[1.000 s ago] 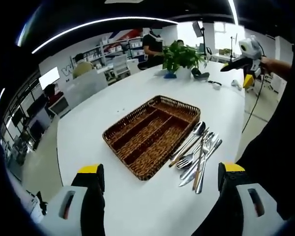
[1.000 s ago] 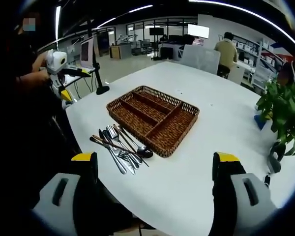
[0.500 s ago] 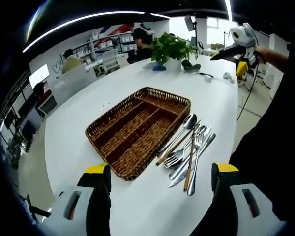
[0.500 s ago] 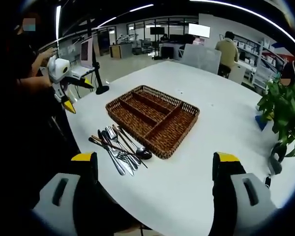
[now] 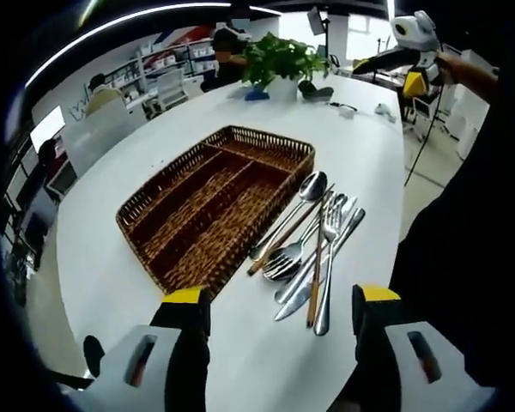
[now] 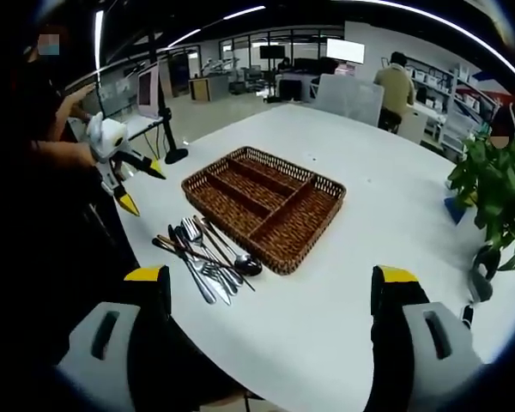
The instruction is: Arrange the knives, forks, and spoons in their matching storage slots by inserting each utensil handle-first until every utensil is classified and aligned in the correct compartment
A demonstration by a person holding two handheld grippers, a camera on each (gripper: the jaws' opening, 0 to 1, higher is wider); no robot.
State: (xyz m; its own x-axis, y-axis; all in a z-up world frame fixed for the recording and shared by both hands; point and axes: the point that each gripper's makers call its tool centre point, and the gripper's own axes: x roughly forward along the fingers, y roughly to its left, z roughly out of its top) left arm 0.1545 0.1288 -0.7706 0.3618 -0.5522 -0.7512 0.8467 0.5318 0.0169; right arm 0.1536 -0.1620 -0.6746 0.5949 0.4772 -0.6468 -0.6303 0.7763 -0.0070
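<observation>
1. Bare tabletop is lying open ahead of the left gripper.
2. The wicker tray and cutlery pile are sitting just beside each other.
3. A potted plant is standing well apart.

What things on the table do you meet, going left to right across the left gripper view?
Wicker cutlery tray → pile of spoons, forks and knives
</observation>
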